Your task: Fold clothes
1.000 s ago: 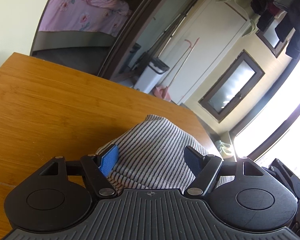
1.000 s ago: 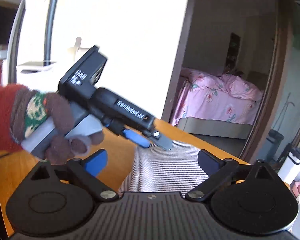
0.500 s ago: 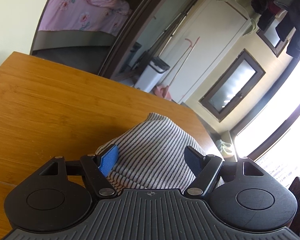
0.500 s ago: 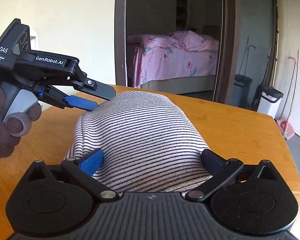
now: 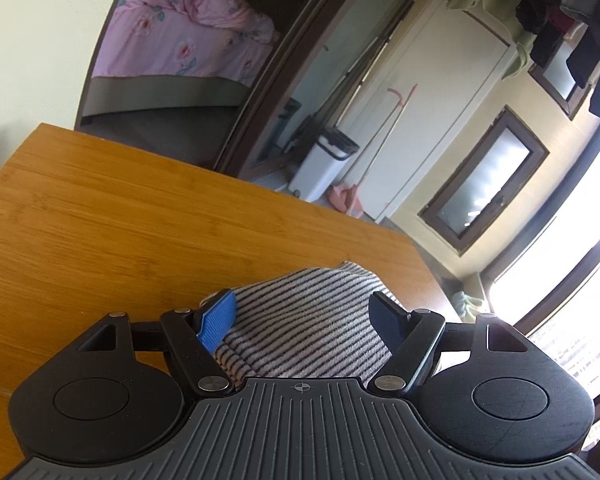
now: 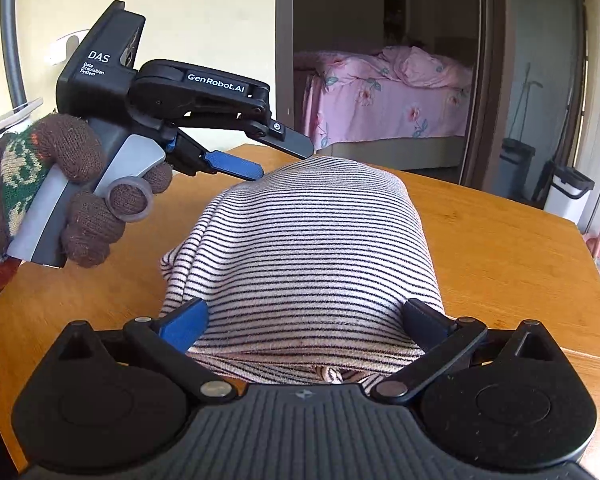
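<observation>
A folded striped garment (image 6: 312,248) lies as a rounded bundle on the wooden table (image 6: 500,248). My right gripper (image 6: 304,314) is open at the bundle's near end, its blue-padded fingers (image 6: 184,322) straddling the cloth, which fills the gap between them. A gloved hand (image 6: 80,200) holds my left gripper (image 6: 280,160) at the bundle's far left corner, with the jaws open just over the cloth edge. In the left wrist view the left gripper (image 5: 302,310) stands open above the striped garment (image 5: 308,320), which shows between its fingers.
The table's far edge (image 5: 260,188) and right edge (image 6: 596,276) drop to the floor. Beyond are a doorway with a pink bed (image 6: 384,92), a white bin (image 6: 568,196), hanging clothes (image 5: 572,12) and a bright window (image 5: 572,296).
My right gripper has swung round and come down to the near end of the garment, which now sits between its fingers. The left gripper has barely moved.
</observation>
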Demonstrator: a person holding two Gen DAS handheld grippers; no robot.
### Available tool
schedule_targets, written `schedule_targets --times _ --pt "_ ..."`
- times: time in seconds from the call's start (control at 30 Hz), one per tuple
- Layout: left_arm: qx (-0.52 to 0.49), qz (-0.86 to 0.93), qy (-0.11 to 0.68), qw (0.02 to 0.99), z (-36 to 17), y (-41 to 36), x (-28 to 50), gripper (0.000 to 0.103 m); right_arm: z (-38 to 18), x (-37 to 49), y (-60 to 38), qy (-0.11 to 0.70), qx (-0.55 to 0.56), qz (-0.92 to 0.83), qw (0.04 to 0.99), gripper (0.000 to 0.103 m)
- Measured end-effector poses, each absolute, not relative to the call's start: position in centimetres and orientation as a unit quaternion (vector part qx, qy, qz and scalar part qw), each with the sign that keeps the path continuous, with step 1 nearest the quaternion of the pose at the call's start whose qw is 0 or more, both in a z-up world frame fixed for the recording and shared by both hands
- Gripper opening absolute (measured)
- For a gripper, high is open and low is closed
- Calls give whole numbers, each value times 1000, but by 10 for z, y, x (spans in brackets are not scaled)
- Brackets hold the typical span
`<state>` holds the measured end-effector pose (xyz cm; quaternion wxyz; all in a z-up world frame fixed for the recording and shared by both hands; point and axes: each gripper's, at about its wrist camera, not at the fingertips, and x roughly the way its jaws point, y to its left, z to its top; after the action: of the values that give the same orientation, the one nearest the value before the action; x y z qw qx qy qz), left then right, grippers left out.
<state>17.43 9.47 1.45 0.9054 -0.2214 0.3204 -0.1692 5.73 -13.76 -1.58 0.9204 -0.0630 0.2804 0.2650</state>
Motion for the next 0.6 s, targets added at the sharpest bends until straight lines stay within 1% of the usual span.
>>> schedule_targets --times 0.03,0.07,0.17,0.23,0.27,0.3,0.33,0.37,0.4,0.43,0.47,0.5,0.6 --pt "-225 -167 318 906 18 97 167 85 -11 57 -142 278 -58 270 920 103" --pt "-228 -166 315 906 22 99 159 93 -5 60 -151 274 -41 270 922 103" --pt "-233 -179 313 903 29 100 132 95 10 72 -178 261 13 253 932 103" --pt "-236 -198 324 894 25 94 116 95 10 83 -194 264 47 233 935 103" --pt "-235 -208 333 889 22 90 109 93 7 89 -200 272 63 223 934 103" --pt "-232 -219 341 884 17 85 104 91 3 95 -205 280 80 212 933 101" --pt "-229 -227 349 880 13 80 98 84 -1 100 -210 288 95 204 931 92" --pt "-223 -232 355 878 9 76 95 72 -6 103 -211 298 104 204 927 85" --pt "-217 -234 359 877 6 72 92 67 -13 108 -211 312 113 208 920 74" --pt "-212 -237 363 876 3 69 91 57 -18 112 -211 323 121 212 914 71" --pt "-212 -240 367 873 0 68 90 48 -20 113 -210 323 124 212 914 71" --pt "-217 -243 369 870 -1 67 91 45 -22 113 -210 323 127 212 914 71" --pt "-243 -265 353 864 7 69 95 44 -26 114 -209 321 133 212 913 71"
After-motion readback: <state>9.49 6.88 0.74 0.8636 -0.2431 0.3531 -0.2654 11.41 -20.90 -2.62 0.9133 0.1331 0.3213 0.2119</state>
